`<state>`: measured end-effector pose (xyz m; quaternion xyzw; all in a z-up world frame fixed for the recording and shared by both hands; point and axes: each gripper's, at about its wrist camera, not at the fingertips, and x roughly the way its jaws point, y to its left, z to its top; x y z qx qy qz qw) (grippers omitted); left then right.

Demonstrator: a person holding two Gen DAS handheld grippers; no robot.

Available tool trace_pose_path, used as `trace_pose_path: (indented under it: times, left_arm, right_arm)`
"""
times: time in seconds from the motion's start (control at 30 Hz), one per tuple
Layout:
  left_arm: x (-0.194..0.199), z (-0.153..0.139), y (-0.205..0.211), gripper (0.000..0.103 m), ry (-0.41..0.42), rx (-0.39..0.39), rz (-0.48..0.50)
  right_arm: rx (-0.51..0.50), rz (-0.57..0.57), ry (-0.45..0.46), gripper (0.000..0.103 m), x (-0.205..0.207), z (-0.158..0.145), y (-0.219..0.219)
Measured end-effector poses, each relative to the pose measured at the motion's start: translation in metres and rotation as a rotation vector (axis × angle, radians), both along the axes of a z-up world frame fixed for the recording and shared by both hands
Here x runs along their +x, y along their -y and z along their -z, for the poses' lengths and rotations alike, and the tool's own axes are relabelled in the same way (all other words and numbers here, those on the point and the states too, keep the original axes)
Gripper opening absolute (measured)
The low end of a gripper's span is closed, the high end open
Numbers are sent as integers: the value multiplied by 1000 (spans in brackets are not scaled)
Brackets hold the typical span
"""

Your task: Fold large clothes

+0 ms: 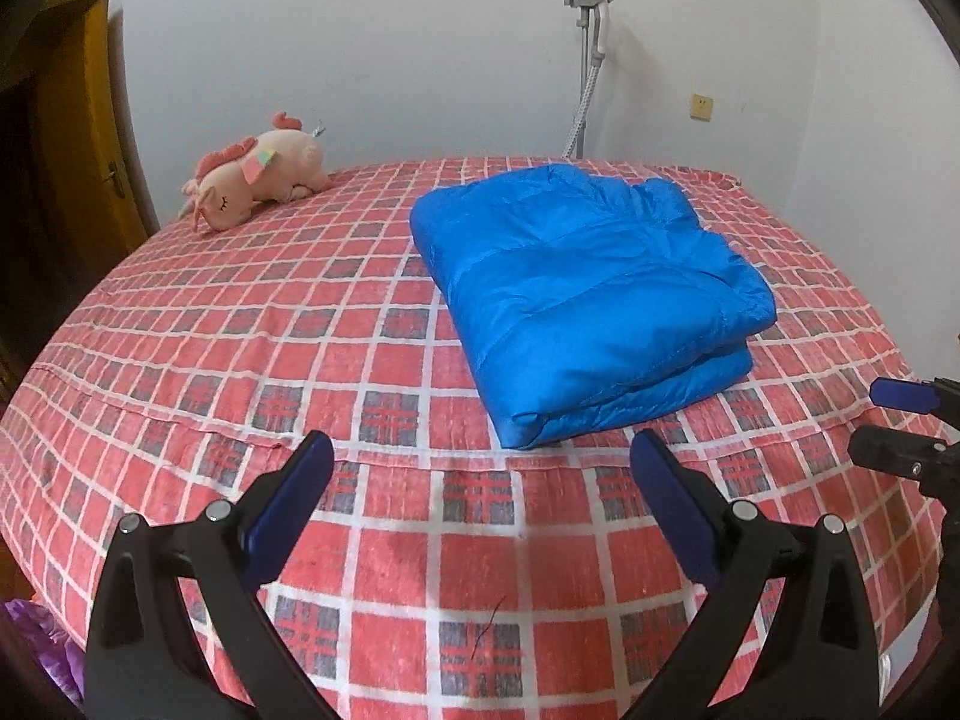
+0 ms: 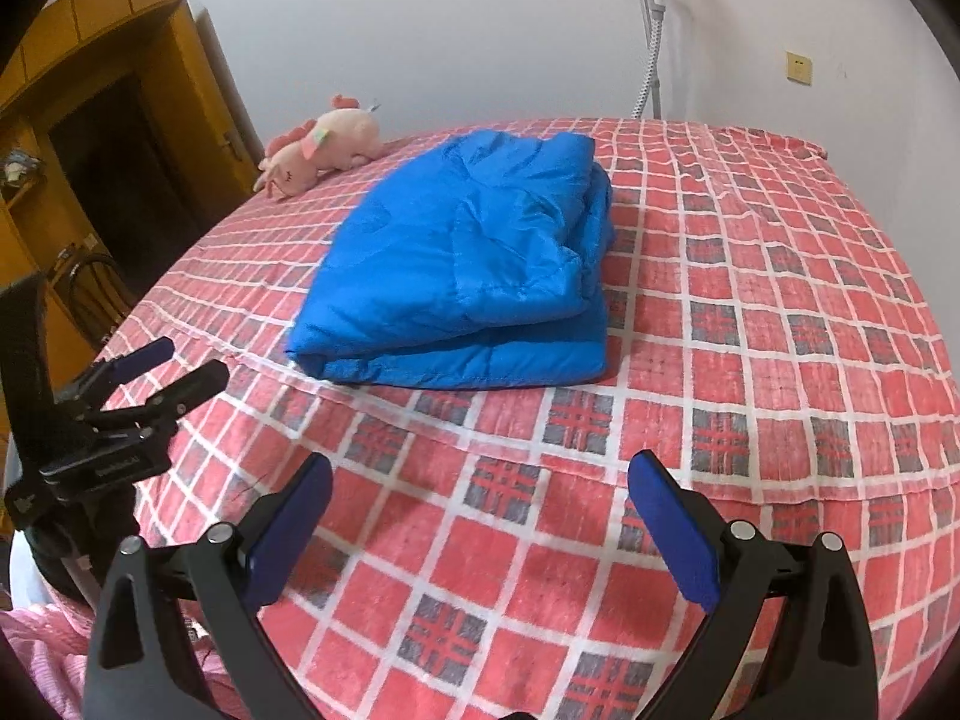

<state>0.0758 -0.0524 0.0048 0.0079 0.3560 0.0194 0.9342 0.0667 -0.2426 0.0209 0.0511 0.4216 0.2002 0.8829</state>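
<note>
A blue padded jacket [image 1: 582, 294] lies folded into a thick rectangle on the red checked bed [image 1: 240, 324]; it also shows in the right wrist view [image 2: 468, 264]. My left gripper [image 1: 480, 450] is open and empty, held above the bed's near edge, just short of the jacket's near corner. My right gripper [image 2: 480, 474] is open and empty, also above the near edge, further back from the jacket. The right gripper shows at the right edge of the left wrist view [image 1: 888, 420]; the left gripper shows at the left of the right wrist view [image 2: 174, 369].
A pink plush toy [image 1: 258, 180] lies at the bed's far left corner, also in the right wrist view [image 2: 324, 144]. A garment steamer pole [image 1: 591, 54] stands against the white wall behind the bed. A wooden door and cabinet [image 2: 90, 120] are to the left.
</note>
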Motion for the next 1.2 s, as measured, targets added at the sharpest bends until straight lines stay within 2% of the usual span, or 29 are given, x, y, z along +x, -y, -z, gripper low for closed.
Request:
trace_pose_path:
  times: [0.53, 1.2]
  left_arm:
    - [-23, -12, -1, 98, 34, -1, -5]
    - [-24, -12, 3, 98, 29, 5, 1]
  right_arm:
    - [0, -1, 32, 99, -19, -12, -1]
    - [0, 1, 35, 99, -20, -13, -1]
